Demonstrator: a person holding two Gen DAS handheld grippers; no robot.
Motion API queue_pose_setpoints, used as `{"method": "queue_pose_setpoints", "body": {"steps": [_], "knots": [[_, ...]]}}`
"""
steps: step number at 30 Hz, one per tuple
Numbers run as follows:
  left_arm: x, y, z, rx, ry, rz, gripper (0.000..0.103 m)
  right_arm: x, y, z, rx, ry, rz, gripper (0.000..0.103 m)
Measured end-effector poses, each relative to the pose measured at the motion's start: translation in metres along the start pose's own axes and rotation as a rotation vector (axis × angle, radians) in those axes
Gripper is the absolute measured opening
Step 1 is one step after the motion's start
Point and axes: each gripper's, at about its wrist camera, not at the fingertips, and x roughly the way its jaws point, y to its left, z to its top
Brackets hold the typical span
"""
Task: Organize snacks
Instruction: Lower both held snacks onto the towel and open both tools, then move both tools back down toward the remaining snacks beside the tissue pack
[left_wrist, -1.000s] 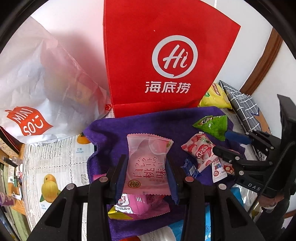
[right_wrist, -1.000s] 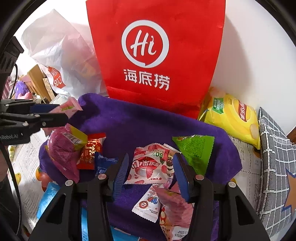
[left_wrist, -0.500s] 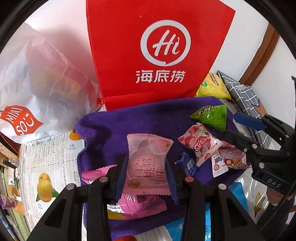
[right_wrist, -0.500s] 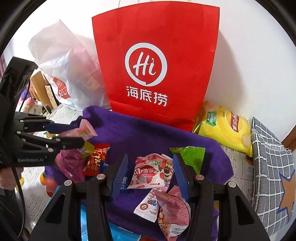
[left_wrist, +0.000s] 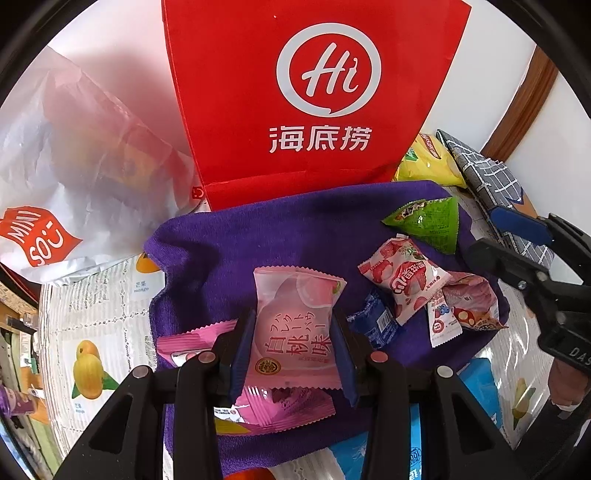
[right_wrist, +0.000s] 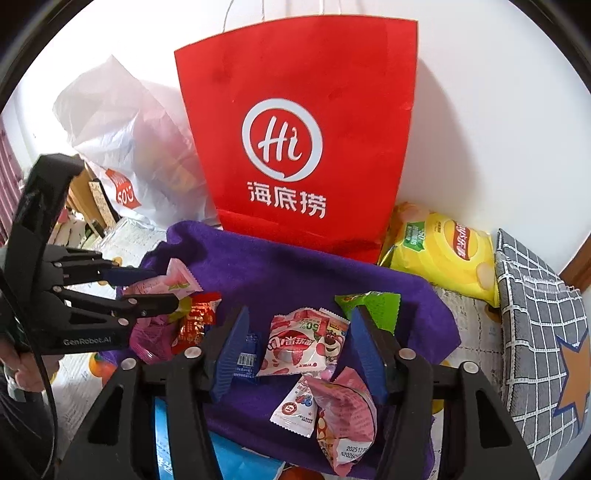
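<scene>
My left gripper (left_wrist: 293, 347) is shut on a pale pink peach snack packet (left_wrist: 295, 325) and holds it above the purple cloth (left_wrist: 258, 240); it also shows in the right wrist view (right_wrist: 162, 288). My right gripper (right_wrist: 299, 347) is open and empty above a strawberry snack packet (right_wrist: 299, 343). A green triangular packet (right_wrist: 373, 306), a blue packet (right_wrist: 245, 358), a red packet (right_wrist: 195, 319) and pink packets (right_wrist: 343, 410) lie on the cloth. A tall red paper bag (right_wrist: 295, 147) stands behind the cloth.
A white plastic bag (left_wrist: 74, 155) sits at the left of the red bag. A yellow chip bag (right_wrist: 447, 254) and a grey checked cushion (right_wrist: 539, 325) lie at the right. Fruit-printed paper (left_wrist: 92, 332) covers the table. A wall stands behind.
Both grippers have drawn back and up from the cloth. The left gripper still holds the peach packet. The right gripper stays open.
</scene>
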Motion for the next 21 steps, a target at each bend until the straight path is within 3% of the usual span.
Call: {"method": "queue_pose_setpoints", "body": {"steps": [5,9,13,17,21], "knots": [[-0.010,-0.002,0.000,0.003,-0.015,-0.030,0.040,-0.015,0.002,0.002,0.031,-0.019,0.024,0.060],[-0.025,-0.005,0.001,0.008,-0.044,-0.038,0.051,-0.030,0.004,0.000,0.068,-0.035,0.051,0.069],[-0.045,-0.009,0.000,0.011,-0.082,-0.061,0.054,-0.043,0.006,-0.007,0.088,-0.013,0.006,0.070],[-0.067,-0.012,-0.002,0.021,-0.126,-0.085,0.056,-0.065,0.003,-0.022,0.130,-0.021,-0.029,0.079],[-0.093,-0.018,-0.006,0.036,-0.184,-0.121,0.057,-0.088,0.003,-0.037,0.155,-0.053,-0.121,0.090]]}}
